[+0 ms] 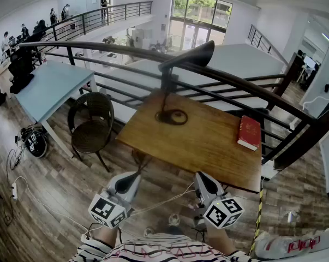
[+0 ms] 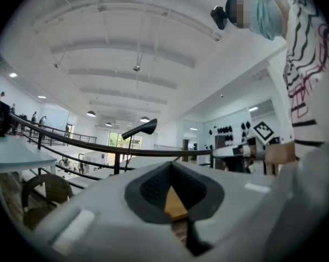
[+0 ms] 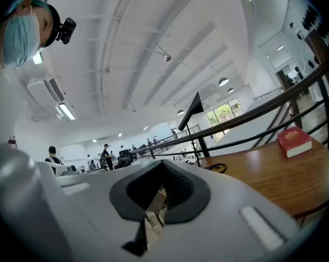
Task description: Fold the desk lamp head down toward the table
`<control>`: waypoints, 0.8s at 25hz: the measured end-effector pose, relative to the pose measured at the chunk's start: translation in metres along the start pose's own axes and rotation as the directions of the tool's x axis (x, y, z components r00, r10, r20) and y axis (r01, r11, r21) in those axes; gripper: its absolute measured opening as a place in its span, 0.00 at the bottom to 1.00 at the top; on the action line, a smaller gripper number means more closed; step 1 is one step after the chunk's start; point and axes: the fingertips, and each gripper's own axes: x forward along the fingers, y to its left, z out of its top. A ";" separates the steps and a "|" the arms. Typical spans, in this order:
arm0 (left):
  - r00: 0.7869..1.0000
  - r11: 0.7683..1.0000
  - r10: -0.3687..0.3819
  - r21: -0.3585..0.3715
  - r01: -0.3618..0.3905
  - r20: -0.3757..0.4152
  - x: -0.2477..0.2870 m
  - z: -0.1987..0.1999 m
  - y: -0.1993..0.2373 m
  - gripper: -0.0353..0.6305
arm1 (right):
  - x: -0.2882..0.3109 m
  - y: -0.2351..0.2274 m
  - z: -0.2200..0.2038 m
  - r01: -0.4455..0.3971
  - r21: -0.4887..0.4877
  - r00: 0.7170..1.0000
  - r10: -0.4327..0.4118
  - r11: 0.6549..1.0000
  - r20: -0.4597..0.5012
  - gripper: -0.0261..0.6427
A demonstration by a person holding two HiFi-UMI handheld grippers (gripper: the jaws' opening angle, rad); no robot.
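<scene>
Risk notes, task not yet begun — lamp (image 1: pixel 165 83) stood untouched at the far side of the desk (image 1: pixel 208 146), its round base (image 1: pixel 172 116) flat on the wood and its lamp head (image 1: pixel 190 54) raised high, angled up to the right. Left gripper (image 1: pixel 132 178) and right gripper (image 1: pixel 201 178) hung level off the near edge of the desk, well apart from the lamp. Fingers of the left (image 2: pixel 148 192) were pressed together with nothing between them; fingers of the right (image 3: pixel 178 195) likewise pressed together and empty. Likely first trouble: the reach across the whole desk was long, and the head sat at the top of a thin stem, so a push there with the base unheld could tip the lamp or slide the base toward the rear edge. One gripper steadying the base would probably prevent this. Second: with fingers pressed together the only option was a nudge, and a nudge on the smooth tapered head might slip off; spreading them late, close to the head, could knock it sideways. Third: the railing (image 1: pixel 246 86) ran just behind the lamp and crossed the head in the head view — depth between them could not be judged, so a gripper coming over the top might strike the rail. Red book (image 1: pixel 249 132) lay well to the right, near the desk's edge, and seemed clear of the path.
</scene>
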 end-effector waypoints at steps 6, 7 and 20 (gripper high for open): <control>0.999 0.999 -0.040 -0.001 0.040 -0.016 0.011 -0.012 0.000 0.06 | 0.005 -0.004 0.007 0.011 -0.051 0.999 -0.009 0.999 0.045 0.08; 0.999 0.999 -0.048 -0.013 0.047 -0.019 0.015 -0.014 0.001 0.14 | 0.008 -0.007 0.008 0.025 -0.059 0.999 -0.022 0.998 0.040 0.17; 0.999 0.999 -0.041 0.025 0.041 -0.031 0.133 -0.023 0.035 0.35 | 0.078 -0.109 0.037 0.047 -0.035 0.999 -0.046 0.998 0.013 0.39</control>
